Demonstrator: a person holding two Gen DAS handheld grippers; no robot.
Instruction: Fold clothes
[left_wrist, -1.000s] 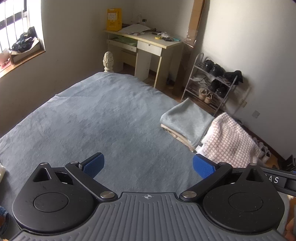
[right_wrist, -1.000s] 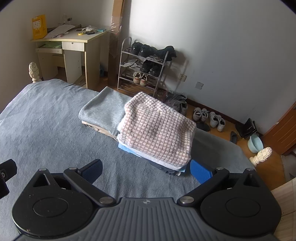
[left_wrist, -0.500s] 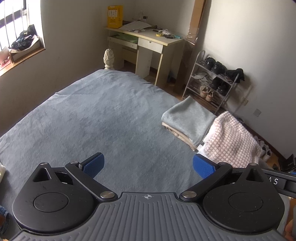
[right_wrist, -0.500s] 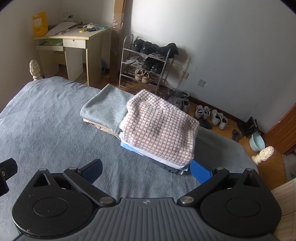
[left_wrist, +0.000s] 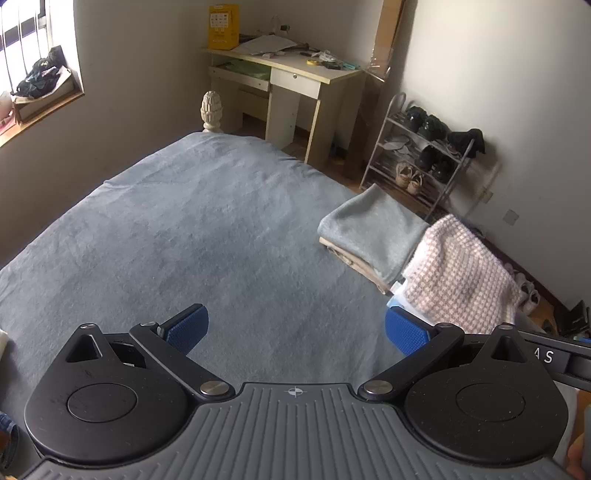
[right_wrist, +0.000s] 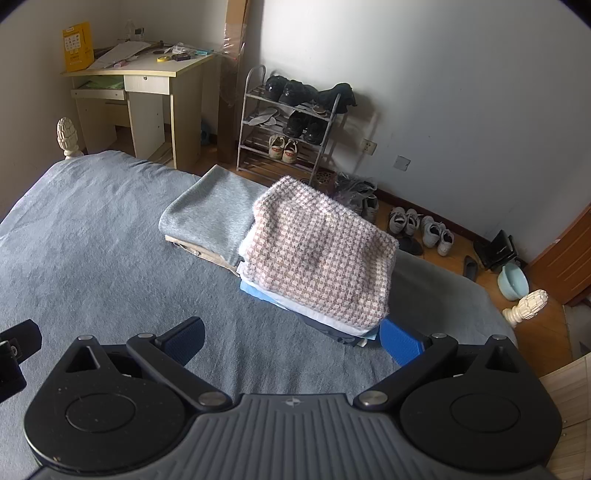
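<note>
We held both grippers above the bed (left_wrist: 192, 221), which was covered by a blue-grey blanket. The left gripper (left_wrist: 295, 328) had its blue fingers (left_wrist: 186, 328) spread wide with nothing between them, only bare blanket below. The right gripper (right_wrist: 291, 334) was likewise spread wide and empty, its right finger just in front of the nearer stack of clothes. The folded clothes lay in two stacks side by side near the far right edge of the bed. The nearer stack was topped by a pink-and-white checked garment (right_wrist: 321, 254) that rested on white, blue and dark folded layers. Touching it on the far side, a grey folded garment (right_wrist: 214, 210) lay over a beige one whose edge showed beneath. Beyond the bed we saw a wire shoe rack (right_wrist: 295, 122) against the wall, and a pale table (right_wrist: 147, 92) with papers and a yellow box (right_wrist: 77, 46) in the corner. Several pairs of shoes sat on the floor by the wall.
</note>
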